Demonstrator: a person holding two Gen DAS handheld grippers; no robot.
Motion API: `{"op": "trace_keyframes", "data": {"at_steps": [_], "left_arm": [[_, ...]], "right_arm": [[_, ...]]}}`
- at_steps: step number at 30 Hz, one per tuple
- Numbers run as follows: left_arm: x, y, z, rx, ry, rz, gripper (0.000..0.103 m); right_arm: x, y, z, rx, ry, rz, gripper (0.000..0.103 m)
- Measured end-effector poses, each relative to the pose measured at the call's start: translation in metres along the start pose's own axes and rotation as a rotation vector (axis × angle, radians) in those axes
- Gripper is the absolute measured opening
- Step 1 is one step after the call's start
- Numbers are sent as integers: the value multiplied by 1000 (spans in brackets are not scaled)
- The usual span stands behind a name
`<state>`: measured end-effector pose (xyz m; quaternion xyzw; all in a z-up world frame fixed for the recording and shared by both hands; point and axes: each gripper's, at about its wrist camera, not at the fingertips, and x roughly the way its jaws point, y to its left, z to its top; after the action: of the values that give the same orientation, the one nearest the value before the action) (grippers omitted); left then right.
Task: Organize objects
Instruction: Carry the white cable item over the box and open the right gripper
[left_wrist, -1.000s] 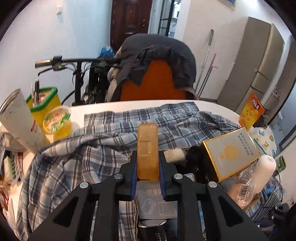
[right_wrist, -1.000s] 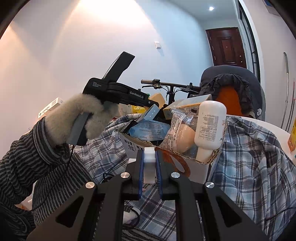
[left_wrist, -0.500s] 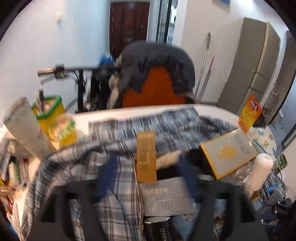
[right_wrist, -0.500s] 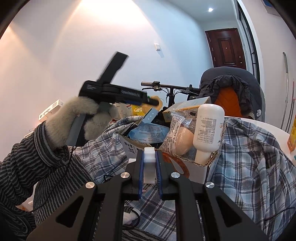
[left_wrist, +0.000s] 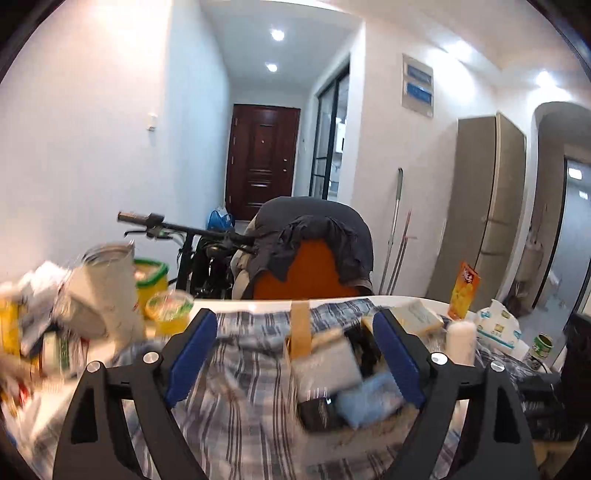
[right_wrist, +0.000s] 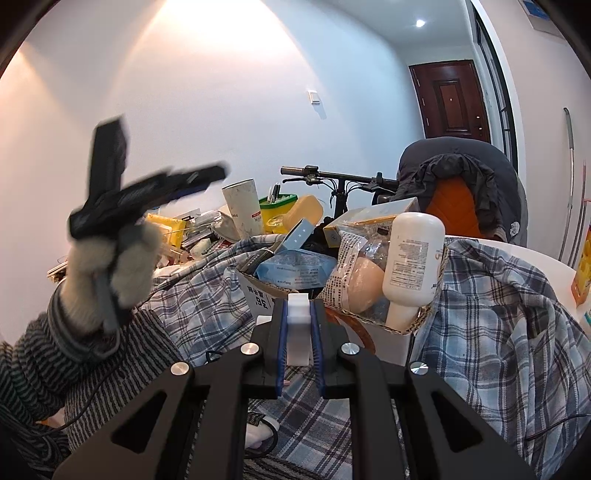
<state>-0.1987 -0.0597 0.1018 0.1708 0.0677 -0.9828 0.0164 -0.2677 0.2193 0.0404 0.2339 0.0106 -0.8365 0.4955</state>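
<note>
White block (right_wrist: 297, 325) clamped in your right gripper (right_wrist: 298, 345) | left gripper (left_wrist: 293, 354) opening, empty | cardboard box (right_wrist: 266, 295) just ahead

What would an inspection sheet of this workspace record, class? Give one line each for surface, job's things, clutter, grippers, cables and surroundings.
Surface: white table mostly under a plaid cloth.
Job's things: cardboard box packed with a white bottle, blue packet and tan case.
Clutter: paper cup, yellow tub, orange carton.
Grippers: left hand-held gripper opening, nothing between its jaws; right hand-held gripper shut on a white block.
Cables: black cable on the cloth.
Surroundings: bicycle, draped chair, brown door.
</note>
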Motion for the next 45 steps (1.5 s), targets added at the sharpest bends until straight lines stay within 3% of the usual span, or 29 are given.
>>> {"op": "trace_keyframes", "data": {"at_steps": [1, 2, 6, 7, 11, 20, 28, 36, 40, 41, 43, 44, 45], "left_arm": [[-5, 5, -11, -15, 13, -22, 101], [-9, 10, -22, -23, 38, -51, 103], [-18, 22, -60, 3, 36, -103, 103], [-17, 23, -60, 6, 66, -93, 103], [-28, 24, -60, 0, 8, -108, 103], [-25, 1, -68, 90, 33, -124, 103], [-20, 5, -68, 69, 64, -126, 103], [-18, 4, -69, 72, 80, -129, 103], [-18, 4, -69, 74, 80, -129, 103], [-18, 5, -69, 74, 81, -128, 103], [-18, 5, -69, 72, 82, -129, 103], [-18, 5, -69, 73, 81, -129, 103], [-18, 5, -69, 73, 82, -130, 103]], "right_arm": [[-1, 1, 1, -2, -5, 4, 12], [-2, 2, 2, -5, -10, 8, 12], [-5, 9, 9, -28, -34, 16, 12], [-3, 12, 14, -45, -31, -9, 12], [10, 25, 45, -68, -19, -28, 12], [55, 56, 108, -125, 11, -140, 12], [94, 54, 102, -186, 135, -243, 12], [115, 48, 91, -219, 193, -330, 12], [113, 47, 92, -215, 187, -331, 14], [112, 47, 93, -208, 183, -328, 20], [107, 45, 95, -183, 165, -319, 43], [104, 46, 96, -174, 152, -316, 67], [100, 47, 97, -167, 132, -317, 78]]}}
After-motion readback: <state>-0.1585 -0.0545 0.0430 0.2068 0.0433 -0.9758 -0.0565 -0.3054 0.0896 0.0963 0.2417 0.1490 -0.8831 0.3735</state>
